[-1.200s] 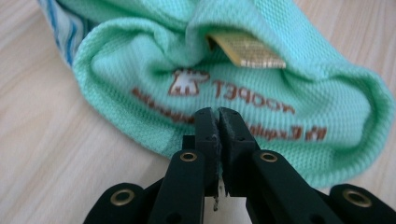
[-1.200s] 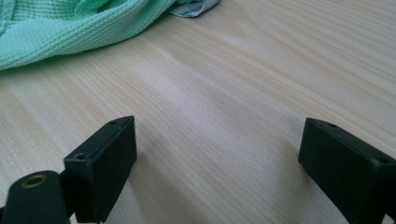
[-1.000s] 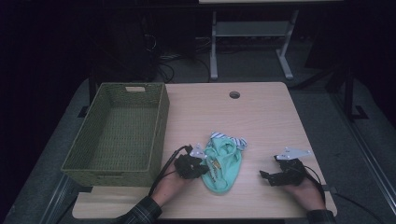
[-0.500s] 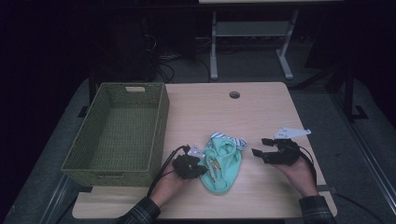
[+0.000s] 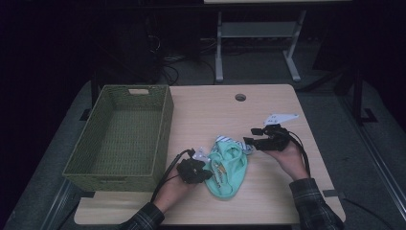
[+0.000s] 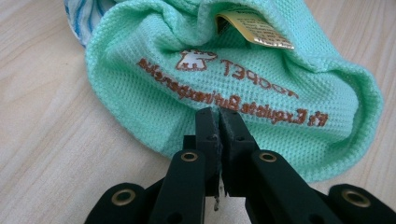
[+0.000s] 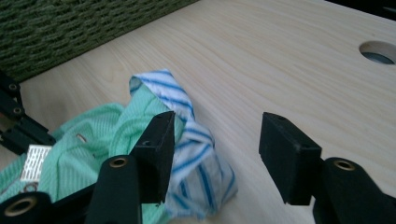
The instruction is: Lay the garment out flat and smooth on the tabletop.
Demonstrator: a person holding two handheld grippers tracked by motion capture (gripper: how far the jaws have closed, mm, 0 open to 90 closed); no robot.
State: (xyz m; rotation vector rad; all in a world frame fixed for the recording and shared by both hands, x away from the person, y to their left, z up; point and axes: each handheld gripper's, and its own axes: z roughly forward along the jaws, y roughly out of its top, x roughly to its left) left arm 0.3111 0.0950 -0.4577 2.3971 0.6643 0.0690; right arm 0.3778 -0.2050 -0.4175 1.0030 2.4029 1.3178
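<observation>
Your left gripper (image 5: 203, 171) covers the near edge of the green cloth (image 5: 229, 172); its yellow tag (image 6: 254, 29) print is too blurred to read.

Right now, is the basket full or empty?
Empty: the basket shows bare woven floor; the cloth lies on the table.

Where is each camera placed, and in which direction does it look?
High view: above the person's side, looking forward and down on the table, basket and both forearms.
Left gripper view: on the left gripper, looking along shut jaws pinching the green cloth.
Right gripper view: on the right gripper, looking past parted, just-closing jaws at the striped cloth.
All share the green cloth.
</observation>
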